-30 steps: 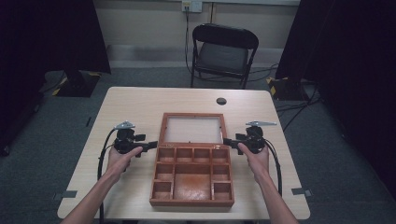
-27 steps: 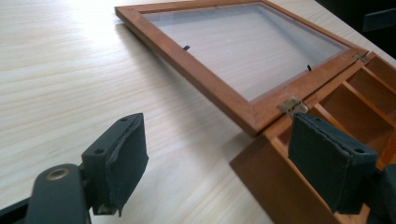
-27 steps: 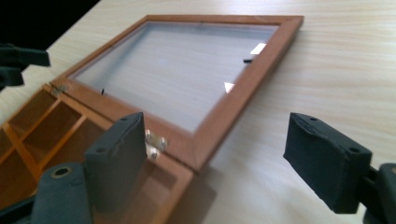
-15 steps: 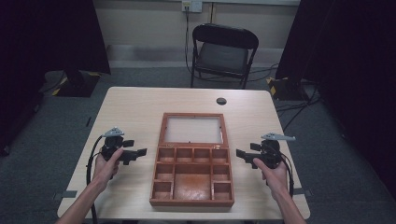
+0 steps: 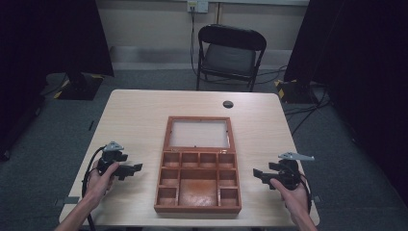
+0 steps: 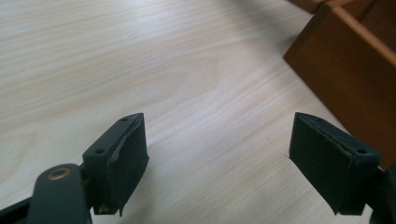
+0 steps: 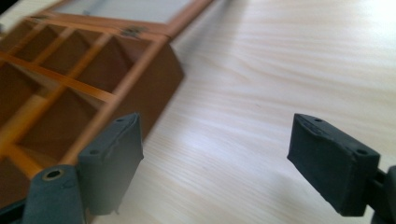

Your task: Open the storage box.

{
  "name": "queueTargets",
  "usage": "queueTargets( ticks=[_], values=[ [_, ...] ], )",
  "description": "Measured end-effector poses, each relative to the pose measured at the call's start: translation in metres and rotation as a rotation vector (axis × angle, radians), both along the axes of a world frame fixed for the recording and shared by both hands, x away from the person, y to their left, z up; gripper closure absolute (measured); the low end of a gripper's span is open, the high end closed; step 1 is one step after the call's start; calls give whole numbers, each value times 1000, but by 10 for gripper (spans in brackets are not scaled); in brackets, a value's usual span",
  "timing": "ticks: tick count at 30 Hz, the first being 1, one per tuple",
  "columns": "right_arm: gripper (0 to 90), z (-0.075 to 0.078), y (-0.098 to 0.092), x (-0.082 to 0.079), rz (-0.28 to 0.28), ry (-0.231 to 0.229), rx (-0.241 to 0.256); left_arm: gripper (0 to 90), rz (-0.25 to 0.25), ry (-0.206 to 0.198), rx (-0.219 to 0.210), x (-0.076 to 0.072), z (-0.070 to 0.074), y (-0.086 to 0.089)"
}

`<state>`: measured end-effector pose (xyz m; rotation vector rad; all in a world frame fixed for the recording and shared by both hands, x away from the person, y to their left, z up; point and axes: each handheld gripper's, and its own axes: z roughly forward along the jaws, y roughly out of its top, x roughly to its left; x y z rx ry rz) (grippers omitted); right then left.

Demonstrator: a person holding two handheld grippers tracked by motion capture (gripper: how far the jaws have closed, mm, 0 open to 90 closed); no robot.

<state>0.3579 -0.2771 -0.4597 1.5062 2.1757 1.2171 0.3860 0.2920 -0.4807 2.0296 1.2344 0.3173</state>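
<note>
A brown wooden box [image 5: 198, 180] with several empty compartments lies open at the table's middle, its glass-paned lid [image 5: 198, 133] folded flat behind it. My left gripper [image 5: 134, 168] rests on the table left of the box, jaws wide open and holding nothing; its own view shows the left gripper [image 6: 217, 163] over bare wood with the box's wall [image 6: 345, 79] at the right. My right gripper [image 5: 257, 174] sits right of the box, also open and empty. In its view the right gripper [image 7: 215, 163] faces the box's side [image 7: 149, 88] and compartments.
The light wooden table [image 5: 139, 120] has a round dark cable hole [image 5: 228, 104] near its far edge. A black folding chair [image 5: 230, 55] stands behind the table. Dark curtains hang at both sides, and cables run on the grey floor at the right.
Both grippers have drawn away from the box's sides, outward and toward the near edge of the table. The box lies still with its lid open.
</note>
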Motion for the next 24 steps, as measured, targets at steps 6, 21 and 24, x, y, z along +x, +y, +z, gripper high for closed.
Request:
queueTargets(
  ticks=[6,21,24],
  values=[
    [160,-20,-9,1,-59,80,-60,177,19,9,47,-8,-9,8],
    [83,-41,-7,-5,-170,-61,-273,34,132,-97,118,-10,-22,12],
    [83,-41,-6,-5,-181,-59,-272,26,125,-93,114,-9,-23,12]
  ],
)
